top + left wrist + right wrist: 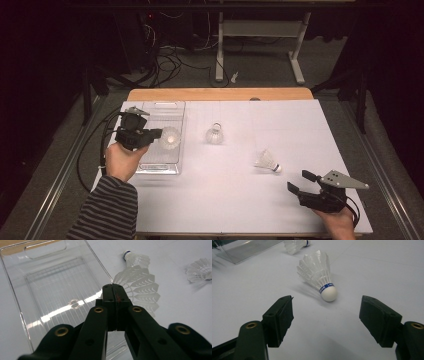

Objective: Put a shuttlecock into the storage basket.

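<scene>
My left gripper (157,133) (115,288) is shut on the feather skirt of a white shuttlecock (170,137) (141,287), held over the right side of a clear plastic tray (159,164) (50,282). A second shuttlecock (215,134) (136,260) (295,245) rests on the white table sheet just right of the tray. A third shuttlecock (267,161) (200,270) (318,272) lies on its side, its white cork with a blue band pointing at my right gripper (298,181) (325,312). That gripper is open, a short way in front of the cork, with nothing between its fingers.
A white sheet (250,200) covers the table, with a strip of wooden top (220,94) showing at the far edge. Beyond it are a desk frame (260,30) and cables on the floor. The clear tray holds nothing on its floor.
</scene>
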### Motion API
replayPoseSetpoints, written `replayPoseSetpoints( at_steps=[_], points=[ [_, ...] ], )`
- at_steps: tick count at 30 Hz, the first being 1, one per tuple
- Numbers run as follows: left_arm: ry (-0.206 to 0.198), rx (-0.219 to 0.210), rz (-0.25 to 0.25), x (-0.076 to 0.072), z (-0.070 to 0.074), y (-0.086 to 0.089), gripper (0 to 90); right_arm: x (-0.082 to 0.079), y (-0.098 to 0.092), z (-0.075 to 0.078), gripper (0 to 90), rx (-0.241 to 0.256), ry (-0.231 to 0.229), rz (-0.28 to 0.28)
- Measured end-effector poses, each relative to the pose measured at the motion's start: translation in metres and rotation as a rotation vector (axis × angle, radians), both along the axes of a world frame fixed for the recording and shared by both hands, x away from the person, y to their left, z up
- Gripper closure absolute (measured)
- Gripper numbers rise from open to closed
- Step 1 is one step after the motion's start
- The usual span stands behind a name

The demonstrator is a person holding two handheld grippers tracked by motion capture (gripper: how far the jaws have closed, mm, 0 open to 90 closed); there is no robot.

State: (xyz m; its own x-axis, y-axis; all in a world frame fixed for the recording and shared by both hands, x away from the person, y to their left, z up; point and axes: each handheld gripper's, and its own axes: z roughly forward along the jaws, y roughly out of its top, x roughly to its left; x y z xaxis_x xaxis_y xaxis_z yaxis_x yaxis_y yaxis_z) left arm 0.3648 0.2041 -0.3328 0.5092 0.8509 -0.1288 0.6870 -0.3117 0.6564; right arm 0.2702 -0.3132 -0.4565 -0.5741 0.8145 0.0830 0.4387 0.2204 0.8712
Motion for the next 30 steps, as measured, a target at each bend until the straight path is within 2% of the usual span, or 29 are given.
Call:
replayPoseSetpoints(
  at_steps=[16, 30],
  points=[
    [0.028, -0.009, 0.041, 0.018, -0.008, 0.004, 89.6, 0.0, 0.0, 0.0, 27.9, -0.001, 0.0, -0.001],
    [0.051, 0.002, 0.069, 0.036, -0.014, 0.0, 89.6, 0.0, -0.001, 0.0, 27.9, 0.0, 0.0, -0.001]
  ],
)
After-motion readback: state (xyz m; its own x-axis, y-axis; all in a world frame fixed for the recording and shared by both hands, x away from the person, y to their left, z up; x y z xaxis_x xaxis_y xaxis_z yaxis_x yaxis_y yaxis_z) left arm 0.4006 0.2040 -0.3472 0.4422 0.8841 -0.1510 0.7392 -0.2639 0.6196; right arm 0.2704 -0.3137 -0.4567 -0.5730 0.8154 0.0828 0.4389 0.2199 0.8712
